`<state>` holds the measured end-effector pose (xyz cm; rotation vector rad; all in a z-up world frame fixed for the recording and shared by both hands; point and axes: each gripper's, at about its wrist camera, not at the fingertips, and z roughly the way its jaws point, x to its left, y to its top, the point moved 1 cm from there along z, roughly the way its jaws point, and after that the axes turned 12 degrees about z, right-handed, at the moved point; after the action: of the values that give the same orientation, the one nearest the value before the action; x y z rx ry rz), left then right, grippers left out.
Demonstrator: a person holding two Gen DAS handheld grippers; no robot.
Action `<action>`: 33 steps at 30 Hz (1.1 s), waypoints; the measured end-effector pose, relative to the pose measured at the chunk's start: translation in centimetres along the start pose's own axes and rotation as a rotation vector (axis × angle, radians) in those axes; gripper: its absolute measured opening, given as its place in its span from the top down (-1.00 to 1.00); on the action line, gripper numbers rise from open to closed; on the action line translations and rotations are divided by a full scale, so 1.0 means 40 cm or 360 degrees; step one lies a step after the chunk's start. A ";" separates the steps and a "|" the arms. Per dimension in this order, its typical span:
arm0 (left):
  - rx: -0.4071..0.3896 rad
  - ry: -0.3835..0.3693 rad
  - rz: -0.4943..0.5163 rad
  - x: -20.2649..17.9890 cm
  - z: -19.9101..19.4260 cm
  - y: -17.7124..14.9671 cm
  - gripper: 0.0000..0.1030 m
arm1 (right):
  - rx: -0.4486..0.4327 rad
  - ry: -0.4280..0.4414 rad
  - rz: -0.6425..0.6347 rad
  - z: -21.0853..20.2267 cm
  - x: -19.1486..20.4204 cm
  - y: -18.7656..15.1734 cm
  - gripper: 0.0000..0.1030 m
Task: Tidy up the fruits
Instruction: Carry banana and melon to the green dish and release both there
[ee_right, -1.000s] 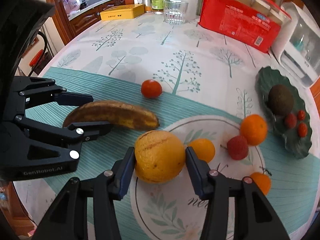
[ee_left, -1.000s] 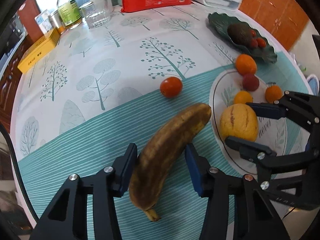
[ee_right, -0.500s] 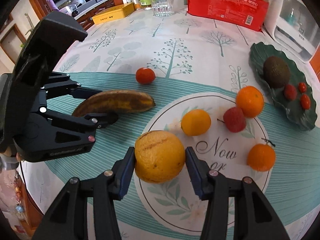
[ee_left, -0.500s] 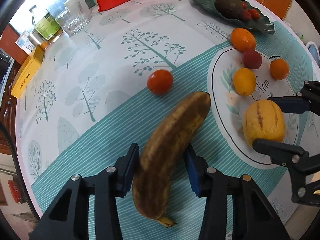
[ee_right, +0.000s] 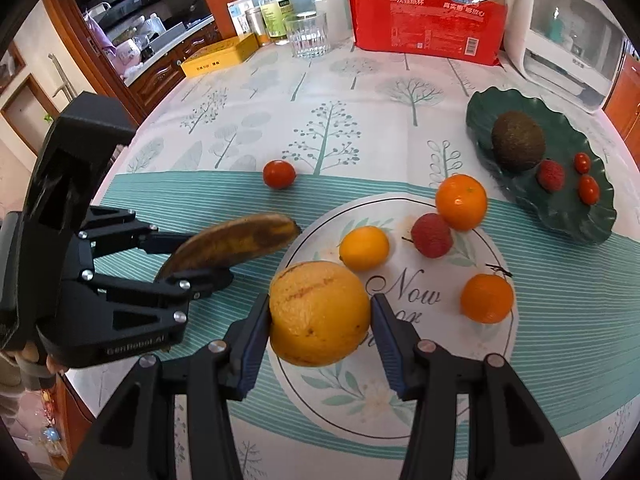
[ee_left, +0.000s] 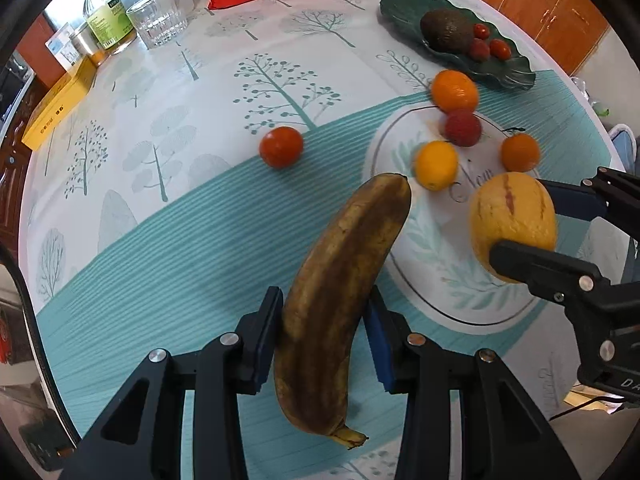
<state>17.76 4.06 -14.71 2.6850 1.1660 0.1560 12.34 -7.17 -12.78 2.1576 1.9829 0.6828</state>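
Note:
My left gripper (ee_left: 322, 334) is shut on a brown overripe banana (ee_left: 340, 280) and holds it above the teal-striped cloth; it also shows in the right wrist view (ee_right: 236, 246). My right gripper (ee_right: 320, 322) is shut on a yellow striped melon (ee_right: 318, 312), lifted over the printed round plate design (ee_right: 424, 396); the melon also shows in the left wrist view (ee_left: 512, 220). A small yellow citrus (ee_right: 364, 248), a red lychee (ee_right: 432, 235) and two oranges (ee_right: 461, 201) lie on that design. A red tomato (ee_right: 279, 174) lies beyond it.
A dark green leaf dish (ee_right: 568, 208) at the right holds an avocado (ee_right: 518, 140), a lychee and two cherry tomatoes. At the back stand a red package (ee_right: 428, 20), a glass (ee_right: 307, 34), bottles, a yellow box (ee_right: 220, 56) and a white appliance (ee_right: 568, 40).
Both grippers have risen: the banana and the melon are lifted off the table. The banana has moved right toward the plate design.

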 end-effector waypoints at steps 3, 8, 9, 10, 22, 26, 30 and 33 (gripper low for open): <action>0.0005 0.0007 -0.0002 -0.023 -0.016 0.008 0.24 | -0.0014 0.0007 0.0009 -0.015 -0.013 -0.001 0.03; -0.0020 -0.0008 0.0001 -0.057 -0.047 0.047 0.24 | -0.0045 0.0017 0.0035 -0.052 -0.053 -0.002 0.03; -0.0025 -0.0008 0.0002 -0.068 -0.053 0.057 0.24 | -0.0056 0.0017 0.0044 -0.063 -0.068 0.002 0.03; -0.0032 -0.0006 0.0005 -0.077 -0.059 0.070 0.24 | -0.0064 0.0016 0.0048 -0.070 -0.079 0.005 0.03; -0.0156 0.0044 0.0031 -0.212 -0.109 0.340 0.24 | -0.0220 -0.0060 0.0160 -0.184 -0.327 0.134 0.03; -0.0180 0.0073 0.0063 -0.245 -0.121 0.451 0.24 | -0.0284 -0.0081 0.0159 -0.221 -0.420 0.208 0.03; -0.0207 0.0126 0.0086 -0.262 -0.130 0.560 0.24 | -0.0329 -0.0112 0.0134 -0.237 -0.498 0.285 0.03; -0.0208 0.0145 0.0065 -0.263 -0.121 0.653 0.24 | -0.0342 -0.0131 0.0133 -0.231 -0.551 0.340 0.03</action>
<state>28.25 -20.27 -4.06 2.6124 1.0860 0.3516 20.22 -32.17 -4.44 2.1134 1.7024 0.7675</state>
